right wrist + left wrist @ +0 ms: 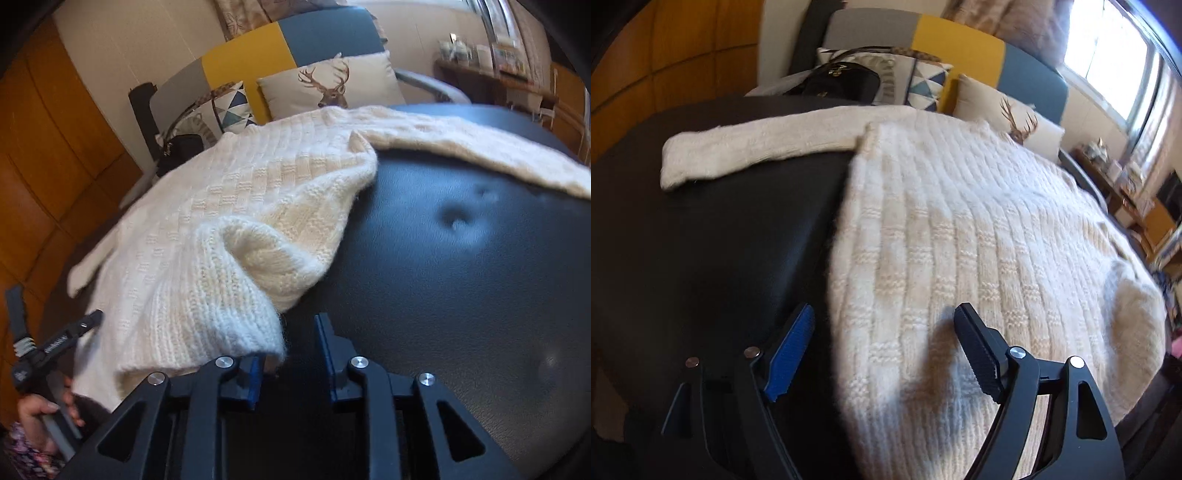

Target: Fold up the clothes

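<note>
**Both tools open, sweater flat on the dark surface**

Left tool (pixel 886 325): I see the jaws wide apart, nothing pinched. The blue pad (pixel 788 354) sits over the dark padded surface (pixel 720 240), the black pad over the knit. The sweater's side edge runs between them, but neither pad presses on it.

Right tool (pixel 291 343): jaws apart by a narrow gap, nothing between the pads. The rumpled hem corner of the sweater (pixel 221 258) lies just in front of and left of the left finger. I can't tell whether the fuzz touches it.

Sweater (pixel 960 229): cream, ribbed knit, spread on the dark padded surface. From the left wrist view, the body fills the centre and right, and one sleeve (pixel 757 147) lies stretched out to the left, flat on the dark surface. From the right wrist view, the near corner is folded up into a loose hump, and the other sleeve (pixel 480 147) trails off to the right across the surface.

In the right wrist view I also see the left tool's handle with a hand (pixel 40 417) around it, low left, beside the sweater edge.

Behind: deer cushion (pixel 332 85), triangle-pattern cushion (pixel 929 85), black handbag (pixel 834 81).
</note>
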`<state>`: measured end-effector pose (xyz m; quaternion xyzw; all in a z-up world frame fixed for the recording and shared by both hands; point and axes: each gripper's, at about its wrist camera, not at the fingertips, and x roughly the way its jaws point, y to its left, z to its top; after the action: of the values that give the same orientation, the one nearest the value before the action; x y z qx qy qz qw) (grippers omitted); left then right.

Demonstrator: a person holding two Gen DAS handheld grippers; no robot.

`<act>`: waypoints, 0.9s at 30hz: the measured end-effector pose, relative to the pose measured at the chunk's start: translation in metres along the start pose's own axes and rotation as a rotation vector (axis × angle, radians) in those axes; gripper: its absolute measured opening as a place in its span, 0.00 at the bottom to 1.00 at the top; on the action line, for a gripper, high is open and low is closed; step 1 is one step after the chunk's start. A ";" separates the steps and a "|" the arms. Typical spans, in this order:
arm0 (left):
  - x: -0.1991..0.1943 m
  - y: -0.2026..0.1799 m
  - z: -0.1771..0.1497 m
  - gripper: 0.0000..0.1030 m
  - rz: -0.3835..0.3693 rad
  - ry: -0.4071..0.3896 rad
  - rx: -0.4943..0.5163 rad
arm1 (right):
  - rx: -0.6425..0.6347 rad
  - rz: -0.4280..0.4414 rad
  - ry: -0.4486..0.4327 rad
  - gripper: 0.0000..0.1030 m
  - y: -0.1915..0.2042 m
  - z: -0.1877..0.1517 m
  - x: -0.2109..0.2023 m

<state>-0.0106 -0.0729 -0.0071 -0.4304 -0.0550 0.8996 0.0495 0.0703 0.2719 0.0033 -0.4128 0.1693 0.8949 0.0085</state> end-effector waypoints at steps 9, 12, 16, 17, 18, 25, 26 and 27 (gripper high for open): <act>0.003 -0.010 0.001 0.79 0.030 -0.014 0.039 | -0.035 0.009 -0.090 0.07 0.004 0.000 -0.015; 0.003 -0.011 0.000 0.79 0.031 -0.027 0.042 | -0.042 0.029 -0.085 0.06 0.003 0.001 -0.011; 0.004 -0.011 0.000 0.79 0.031 -0.029 0.047 | -0.063 0.022 -0.060 0.06 0.007 0.004 -0.003; 0.004 -0.011 0.000 0.80 0.031 -0.029 0.049 | -0.072 0.016 -0.076 0.06 0.009 0.003 -0.006; 0.004 -0.011 0.001 0.81 0.032 -0.029 0.050 | -0.080 0.012 -0.095 0.07 0.010 0.002 -0.008; 0.006 -0.008 0.000 0.85 0.035 -0.031 0.038 | -0.085 0.048 -0.053 0.07 0.007 0.004 -0.001; 0.007 -0.008 0.000 0.85 0.037 -0.029 0.038 | -0.077 0.058 -0.039 0.07 0.005 0.005 0.002; 0.007 -0.008 0.001 0.87 0.040 -0.027 0.039 | -0.054 0.049 -0.048 0.06 0.000 0.005 0.000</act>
<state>-0.0153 -0.0639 -0.0112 -0.4183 -0.0295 0.9070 0.0393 0.0666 0.2730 0.0059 -0.3868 0.1547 0.9089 -0.0206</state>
